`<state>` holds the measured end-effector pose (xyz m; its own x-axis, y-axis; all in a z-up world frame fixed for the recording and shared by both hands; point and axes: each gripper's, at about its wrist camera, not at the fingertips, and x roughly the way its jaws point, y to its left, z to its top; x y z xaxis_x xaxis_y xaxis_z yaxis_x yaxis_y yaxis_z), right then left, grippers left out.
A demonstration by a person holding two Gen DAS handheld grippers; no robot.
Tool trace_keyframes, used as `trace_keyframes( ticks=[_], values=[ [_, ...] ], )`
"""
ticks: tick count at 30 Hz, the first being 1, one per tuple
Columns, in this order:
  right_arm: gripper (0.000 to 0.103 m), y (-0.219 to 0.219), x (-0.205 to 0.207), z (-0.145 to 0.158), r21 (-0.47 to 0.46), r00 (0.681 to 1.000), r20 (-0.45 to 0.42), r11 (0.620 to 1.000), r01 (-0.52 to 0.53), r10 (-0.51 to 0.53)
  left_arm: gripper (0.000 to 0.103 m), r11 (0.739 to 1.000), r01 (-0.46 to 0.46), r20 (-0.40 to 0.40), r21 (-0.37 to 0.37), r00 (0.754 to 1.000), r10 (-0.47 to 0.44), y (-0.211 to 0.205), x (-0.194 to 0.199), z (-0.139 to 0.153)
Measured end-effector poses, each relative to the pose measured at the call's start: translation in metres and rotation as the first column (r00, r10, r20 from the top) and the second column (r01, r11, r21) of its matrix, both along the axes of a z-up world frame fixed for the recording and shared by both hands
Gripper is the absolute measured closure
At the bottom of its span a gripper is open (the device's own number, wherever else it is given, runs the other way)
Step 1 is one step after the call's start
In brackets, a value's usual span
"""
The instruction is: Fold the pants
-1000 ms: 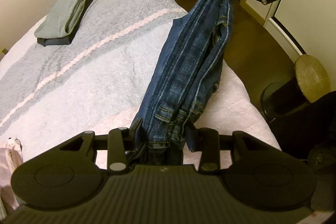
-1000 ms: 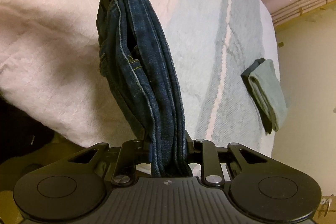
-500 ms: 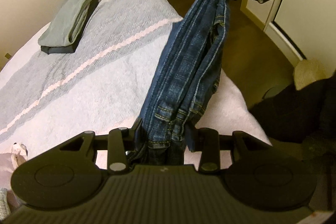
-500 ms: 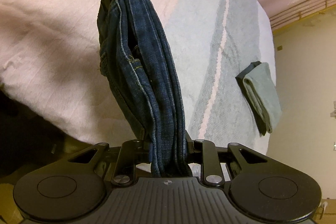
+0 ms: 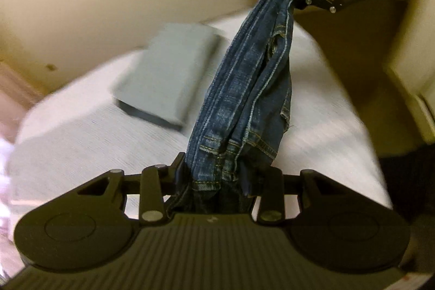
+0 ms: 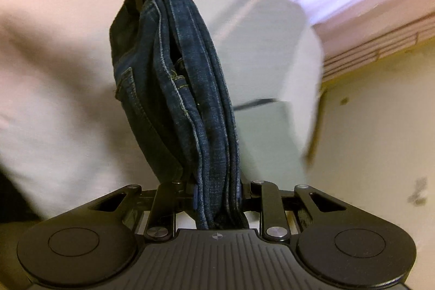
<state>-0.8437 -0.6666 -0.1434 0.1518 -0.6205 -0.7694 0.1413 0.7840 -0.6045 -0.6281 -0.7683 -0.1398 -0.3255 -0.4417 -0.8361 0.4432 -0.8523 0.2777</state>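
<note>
You have swung both views toward the grey folded garment point(image 5: 168, 75). Each hand-held gripper, left point(image 5: 214, 173) and right point(image 6: 217, 189), is clamped on the jeans point(image 5: 244, 89), stretched above the bed point(image 5: 81, 143). Releasing unevenly risks unravelling the fold.

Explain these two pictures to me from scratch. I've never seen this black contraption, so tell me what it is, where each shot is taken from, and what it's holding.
There is no robot here. A person carries a hand-held claw in each hand, and each claw has a wide-angle camera looking forward along its two fingers. One picture comes from the left claw, with the right claw showing at the top. The other comes from the right claw, with the left one at the top. Both claws are shut on the same folded blue jeans, one at each end, so the jeans hang stretched between them above a bed. On the bed lies a folded grey garment. Both pictures are blurred.
</note>
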Motion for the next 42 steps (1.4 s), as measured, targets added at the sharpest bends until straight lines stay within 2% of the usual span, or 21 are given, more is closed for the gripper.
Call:
trace_keyframes(
  ticks=[2,4,7,9,10,12,14,15,16,18,24,28,32,35,40,42],
  values=[
    [0.082,-0.071,-0.02,0.007,-0.086,1.0,0.014,0.996,-0.016,0.018,0.068,0.994,-0.056,-0.001,-0.092,0.998,0.056,-0.058,-0.033,0.007],
    [0.082,-0.132,-0.038,0.004,-0.182,0.999,0.031,0.983,-0.026,0.032,0.068,0.974,-0.097,-0.004,-0.206,0.995,0.099,-0.106,-0.062,0.007],
    [0.081,-0.193,-0.061,-0.03,-0.308,0.998,0.042,0.951,-0.035,0.05,0.069,0.925,-0.144,0.003,-0.353,0.988,0.155,-0.161,-0.102,-0.024],
    [0.08,-0.221,-0.077,-0.076,-0.352,0.997,0.06,0.936,-0.027,0.051,0.069,0.901,-0.138,0.019,-0.411,0.987,0.159,-0.183,-0.125,-0.072],
    [0.08,-0.229,-0.083,-0.102,-0.353,0.996,0.072,0.936,-0.021,0.049,0.069,0.901,-0.139,0.024,-0.412,0.986,0.163,-0.191,-0.134,-0.101],
    [0.08,-0.245,-0.094,-0.166,-0.298,0.998,0.052,0.954,-0.021,0.038,0.069,0.924,-0.134,0.047,-0.359,0.986,0.161,-0.198,-0.153,-0.173],
    [0.08,-0.25,-0.103,-0.222,-0.208,0.999,0.014,0.978,-0.031,0.035,0.068,0.958,-0.079,0.111,-0.274,0.987,0.113,-0.193,-0.168,-0.236],
    [0.08,-0.249,-0.109,-0.238,-0.194,0.999,0.018,0.981,-0.024,0.028,0.068,0.956,-0.063,0.122,-0.286,0.987,0.102,-0.186,-0.173,-0.254],
    [0.08,-0.246,-0.116,-0.243,-0.209,0.999,0.045,0.978,-0.018,0.028,0.068,0.943,-0.055,0.125,-0.329,0.987,0.101,-0.177,-0.177,-0.263],
    [0.079,-0.24,-0.125,-0.239,-0.211,0.996,0.082,0.977,-0.015,0.033,0.068,0.927,-0.05,0.125,-0.373,0.987,0.103,-0.167,-0.18,-0.263],
    [0.08,-0.211,-0.125,-0.204,-0.215,0.986,0.166,0.974,0.063,-0.027,0.069,0.92,-0.036,0.119,-0.391,0.989,0.089,-0.149,-0.173,-0.237],
    [0.08,-0.201,-0.12,-0.23,-0.216,0.995,0.1,0.976,0.022,0.0,0.069,0.93,-0.007,0.151,-0.368,0.986,0.067,-0.131,-0.174,-0.257],
    [0.079,-0.199,-0.113,-0.224,-0.243,0.995,0.101,0.969,0.042,-0.017,0.068,0.924,0.0,0.149,-0.382,0.987,0.062,-0.139,-0.178,-0.261],
    [0.079,-0.204,-0.107,-0.236,-0.247,0.995,0.101,0.968,0.05,-0.026,0.068,0.927,0.017,0.165,-0.375,0.985,0.048,-0.146,-0.167,-0.266],
    [0.077,-0.208,-0.116,-0.241,-0.27,0.998,0.056,0.963,0.008,0.007,0.067,0.927,0.001,0.163,-0.376,0.984,0.065,-0.151,-0.169,-0.266],
    [0.077,-0.214,-0.118,-0.232,-0.226,0.995,0.097,0.974,0.03,-0.008,0.066,0.929,0.007,0.173,-0.37,0.983,0.062,-0.148,-0.166,-0.262]
  ],
)
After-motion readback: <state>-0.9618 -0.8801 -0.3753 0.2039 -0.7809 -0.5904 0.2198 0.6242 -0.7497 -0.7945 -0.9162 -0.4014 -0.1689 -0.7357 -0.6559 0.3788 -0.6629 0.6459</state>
